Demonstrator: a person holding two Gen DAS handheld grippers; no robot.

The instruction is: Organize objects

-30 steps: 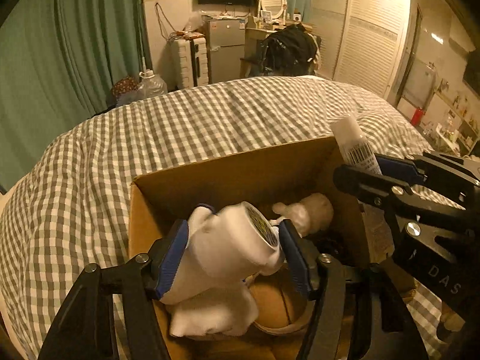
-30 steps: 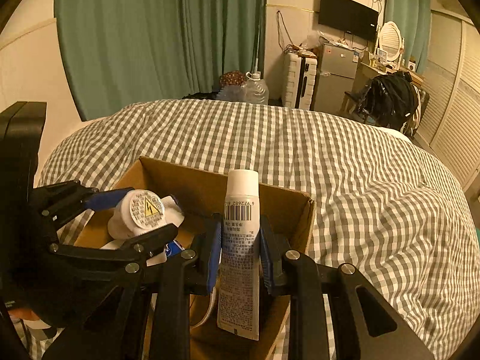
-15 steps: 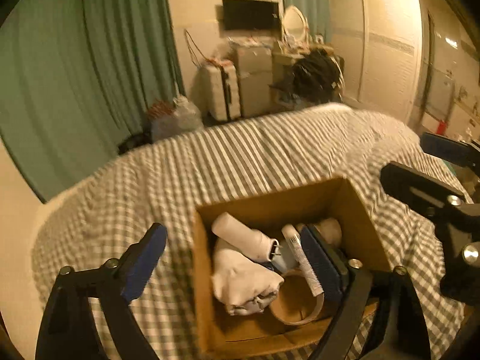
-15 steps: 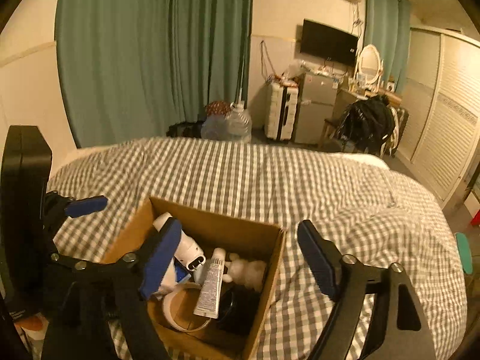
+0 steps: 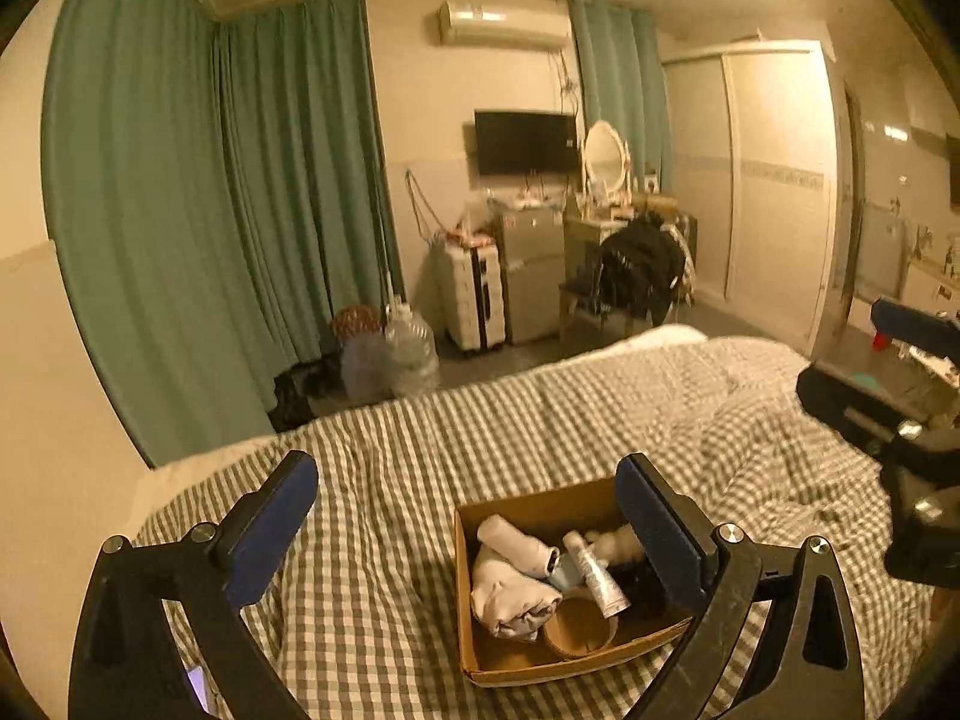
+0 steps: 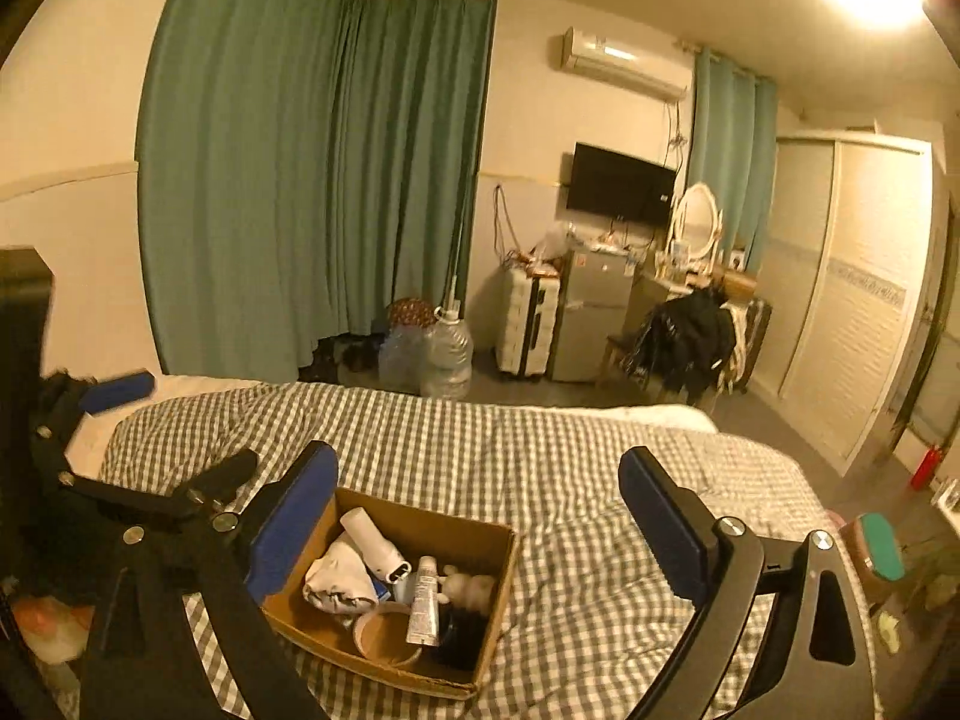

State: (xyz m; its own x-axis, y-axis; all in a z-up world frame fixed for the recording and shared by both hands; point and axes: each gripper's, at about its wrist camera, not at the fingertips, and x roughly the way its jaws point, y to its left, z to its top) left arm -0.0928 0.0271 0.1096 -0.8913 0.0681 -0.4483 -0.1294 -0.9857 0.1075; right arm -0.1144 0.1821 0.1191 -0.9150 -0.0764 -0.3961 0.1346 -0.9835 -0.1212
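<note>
Now that the tube (image 6: 423,600) and white roll (image 5: 519,546) lie loose in the cardboard box (image 5: 468,636) on the checked bed (image 6: 570,462), both drops look finished; left tongs (image 5: 465,531) and right tongs (image 6: 477,531), jaws just opened, hang spread and empty above.

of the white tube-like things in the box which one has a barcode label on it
The slim white squeeze tube leaning on the brown tape roll; the fatter white cylinder behind it shows a plain body.

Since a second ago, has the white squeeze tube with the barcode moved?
Yes. The white squeeze tube left the right tongs, whose jaws have just been opening, and now lies inside the brown cardboard box instead of standing above its rim.
</note>
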